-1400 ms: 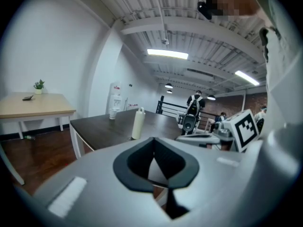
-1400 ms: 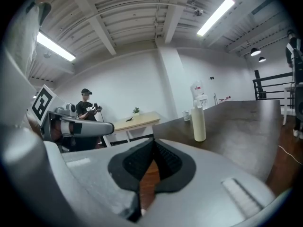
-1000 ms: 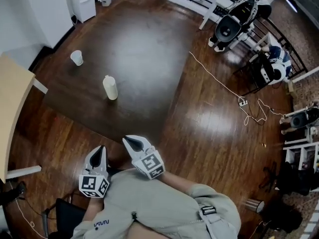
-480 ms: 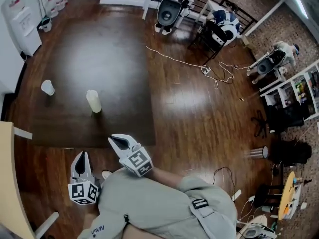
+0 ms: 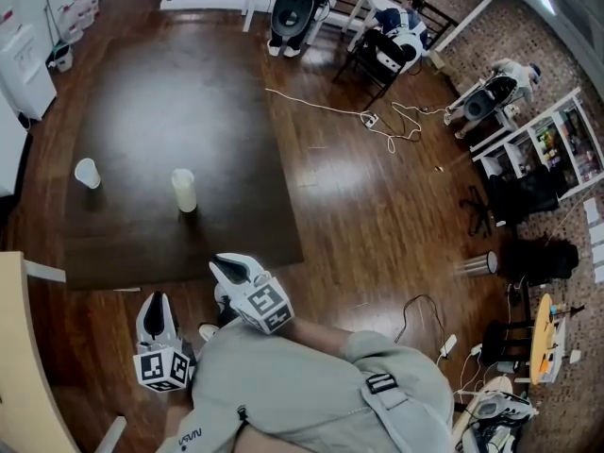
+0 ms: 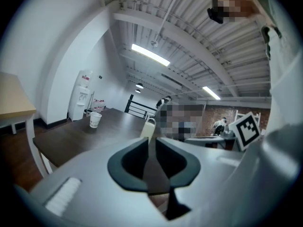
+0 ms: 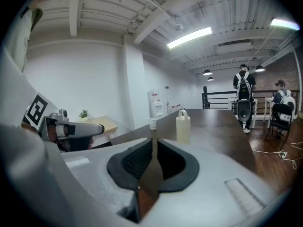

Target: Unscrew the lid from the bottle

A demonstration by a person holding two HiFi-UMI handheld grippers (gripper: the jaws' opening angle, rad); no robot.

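Both the left gripper (image 5: 156, 302) and right gripper (image 5: 223, 268) hover empty, jaws all but shut, the left's just easing apart, presumably because the bottle (image 5: 184, 191) stands well off.

Place: open loft-style lab or studio workspace.
Floor: dark wood floor (image 5: 377, 206) with a loose cable (image 5: 321, 107) across it.
Ceiling: ribbed ceiling (image 6: 227, 56) with strip lights (image 6: 150, 55).
Walls: white, and one brick wall (image 6: 208, 113).
Fittings: water cooler (image 5: 24, 59), stocked shelves (image 5: 557, 144), black railing (image 7: 218, 98).
Furniture: big dark desk (image 5: 170, 92), chairs (image 7: 279, 119).
People: a person with a backpack (image 7: 244, 96) standing by the railing.
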